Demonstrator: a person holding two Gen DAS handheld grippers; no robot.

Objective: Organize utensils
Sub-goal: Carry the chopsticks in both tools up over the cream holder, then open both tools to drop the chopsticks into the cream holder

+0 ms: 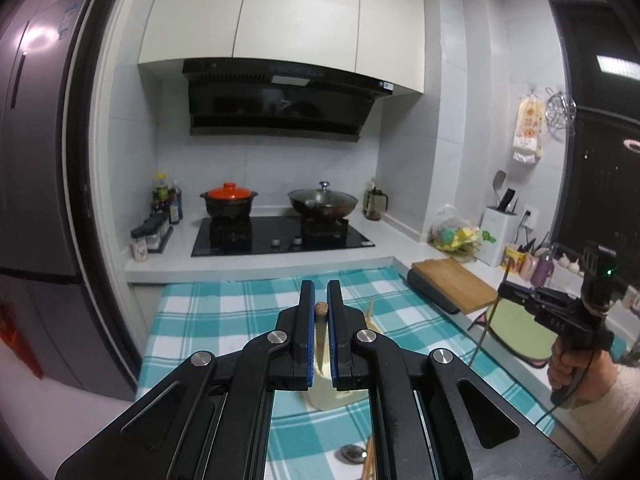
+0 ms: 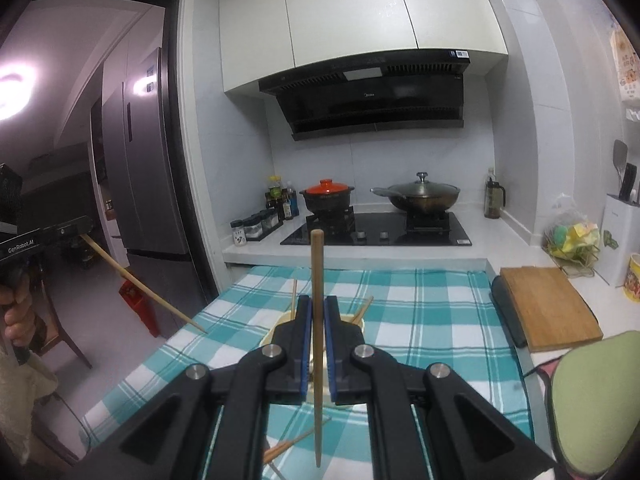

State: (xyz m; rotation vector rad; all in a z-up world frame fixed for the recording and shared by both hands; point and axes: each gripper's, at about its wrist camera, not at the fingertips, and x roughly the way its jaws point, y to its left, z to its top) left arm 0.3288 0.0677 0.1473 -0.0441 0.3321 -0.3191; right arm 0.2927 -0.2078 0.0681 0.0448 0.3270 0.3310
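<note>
- Each hand-held gripper is clamped on one chopstick, both lifted clear of the table, so I'd call this the carry step, with the drop-off next.
- Left hand-held gripper [image 1: 320, 300] is closed on a wooden chopstick [image 1: 321, 332]; you mostly see its round butt end between the blue pads. In the right wrist view that stick slants down toward the left edge of the table, its pointed tip not touching.
- Right hand-held gripper [image 2: 319, 312] is closed on a second wooden chopstick [image 2: 317, 320], held upright with its blunt end on top.
- Right under both sits a pale cream cup [image 1: 332, 394] near the middle of the table, already with a couple of sticks leaning out of it.
- Next move probably means getting each tip over that rim, then letting go. They're thin, smooth and tapered, so they'd likely pivot in the pads.
- The teal-and-white checked cloth [image 2: 420, 312] looks soft. More chopsticks and something round and metal lie by the near edge; a spoon maybe, too hidden to say.
</note>
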